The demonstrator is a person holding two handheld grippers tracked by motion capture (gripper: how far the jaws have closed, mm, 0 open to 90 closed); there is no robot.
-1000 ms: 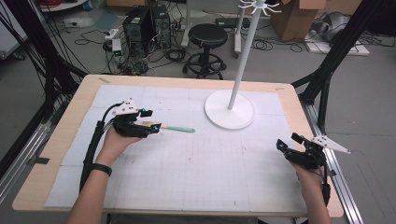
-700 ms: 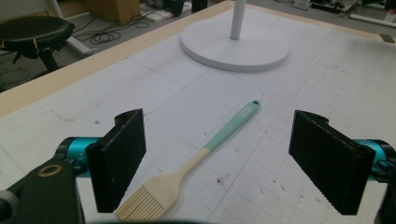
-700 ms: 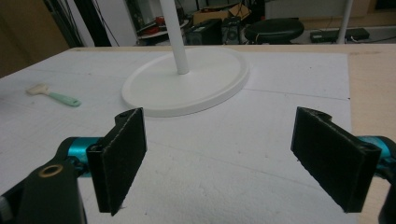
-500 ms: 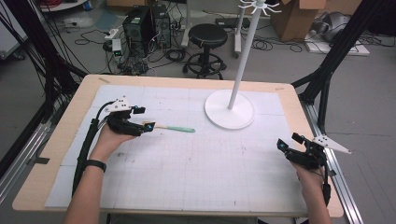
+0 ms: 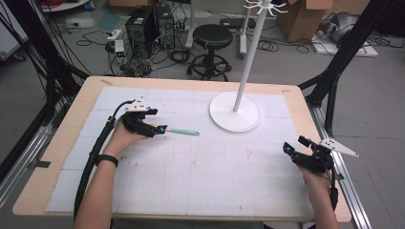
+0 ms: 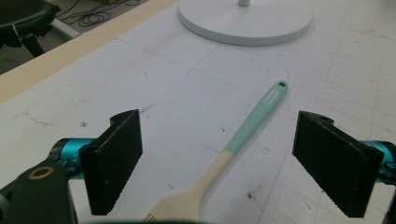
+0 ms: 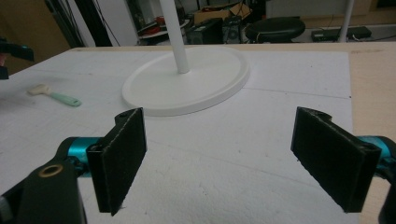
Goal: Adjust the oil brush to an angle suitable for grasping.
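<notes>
A small raised label sits near the end of the mint-green handle of the cream-headed silicone brush [image 6: 243, 135], but its writing is too small to read. The brush lies flat on the white gridded mat [image 5: 200, 171], left of centre in the high view, its handle pointing toward the round white base of the coat stand [image 5: 235, 113]. The left gripper [image 5: 160, 129] rests low at the brush's cream head, jaws spread wide either side of it, touching nothing. The left forearm stretches up from the bottom edge, a black wristband [image 5: 106, 160] on it. At the lower right, the right gripper [image 5: 288, 149] hovers with jaws likewise wide apart, holding nothing.
</notes>
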